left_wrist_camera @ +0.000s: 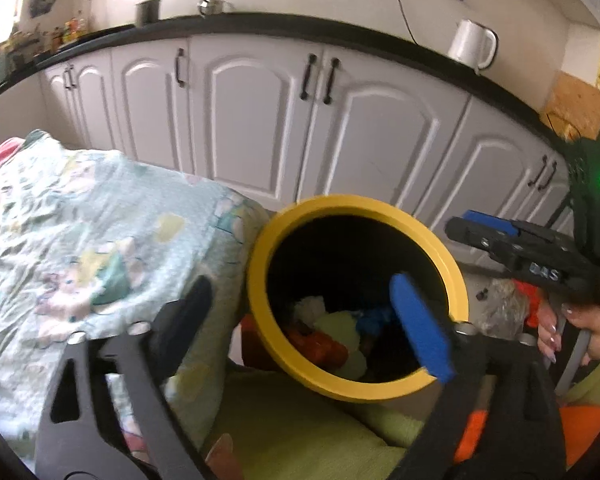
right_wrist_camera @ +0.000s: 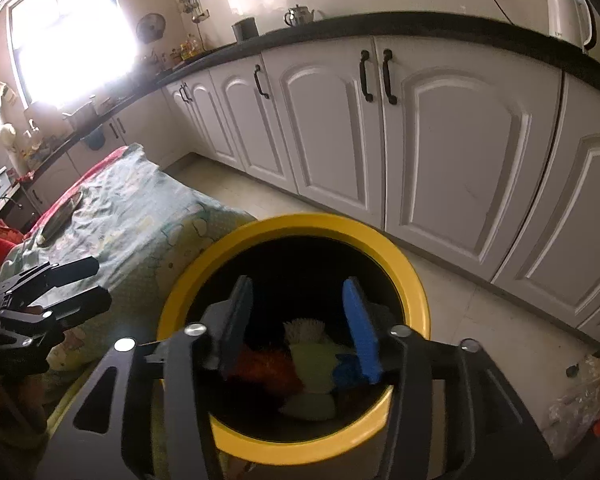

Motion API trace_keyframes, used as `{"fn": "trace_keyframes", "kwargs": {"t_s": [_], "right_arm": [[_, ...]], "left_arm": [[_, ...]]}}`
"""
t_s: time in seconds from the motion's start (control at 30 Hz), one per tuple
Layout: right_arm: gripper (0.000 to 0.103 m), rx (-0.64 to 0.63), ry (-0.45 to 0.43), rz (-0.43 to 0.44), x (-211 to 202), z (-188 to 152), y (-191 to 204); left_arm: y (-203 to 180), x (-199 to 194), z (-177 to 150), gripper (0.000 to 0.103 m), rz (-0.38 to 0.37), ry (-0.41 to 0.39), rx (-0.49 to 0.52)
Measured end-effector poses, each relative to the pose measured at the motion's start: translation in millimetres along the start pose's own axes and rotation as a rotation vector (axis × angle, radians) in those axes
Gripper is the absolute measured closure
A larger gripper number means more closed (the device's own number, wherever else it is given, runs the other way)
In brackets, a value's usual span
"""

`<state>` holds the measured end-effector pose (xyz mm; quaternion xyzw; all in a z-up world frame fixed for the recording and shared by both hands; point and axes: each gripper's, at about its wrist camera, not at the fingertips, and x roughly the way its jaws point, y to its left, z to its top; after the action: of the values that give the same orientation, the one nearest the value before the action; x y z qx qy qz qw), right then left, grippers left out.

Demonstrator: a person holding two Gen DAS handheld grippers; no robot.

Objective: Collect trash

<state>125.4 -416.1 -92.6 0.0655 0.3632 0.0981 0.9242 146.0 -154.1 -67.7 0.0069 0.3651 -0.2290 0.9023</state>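
Two grippers hover around one yellow-rimmed bin, and neither carries anything.

From the left wrist camera, the left gripper stands wide and empty, its black finger over the patterned cloth and its blue finger across the bin's mouth. The bin lies just ahead and slightly right of this claw, beside the cloth's edge, with trash already at its bottom: white, orange, pale green and blue pieces. The right gripper shows further right; how far it is parted I cannot tell here.

From the right wrist camera, the right gripper is moderately parted, empty, and sits squarely over the bin opening, so it is the nearer one. A crumpled clear plastic wrapper lies on the floor to its right, probably the next pickup.
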Motion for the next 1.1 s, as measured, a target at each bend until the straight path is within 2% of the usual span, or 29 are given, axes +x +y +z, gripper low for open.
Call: {"fn": "trace_keyframes", "kwargs": {"t_s": [0.03,0.07,0.13,0.3,0.53,0.73,1.1], "right_arm": [[0.041,-0.004,-0.011,0.001,-3,3,4],[0.036,-0.011,-0.031,0.001,-8,5,9],[0.02,-0.015,-0.064,-0.004,-17,9,19],[0.007,-0.039,-0.117,-0.001,-33,20,49],[0.006,-0.073,-0.145,0.003,-48,21,96],[0.006,-0.112,-0.169,-0.015,-51,10,130],[0.006,-0.152,-0.304,-0.048,-71,-25,163]], "left_arm": [[5,-6,2,0.011,0.012,-0.013,-0.013],[7,-9,4,0.011,0.022,-0.022,-0.021],[15,-19,7,0.011,0.05,-0.046,-0.043],[36,-46,9,0.011,0.107,-0.099,-0.092],[59,-84,4,0.011,0.189,-0.156,-0.12],[69,-110,-13,0.011,0.27,-0.184,-0.125],[62,-147,-49,0.011,0.322,-0.29,-0.111]]}}
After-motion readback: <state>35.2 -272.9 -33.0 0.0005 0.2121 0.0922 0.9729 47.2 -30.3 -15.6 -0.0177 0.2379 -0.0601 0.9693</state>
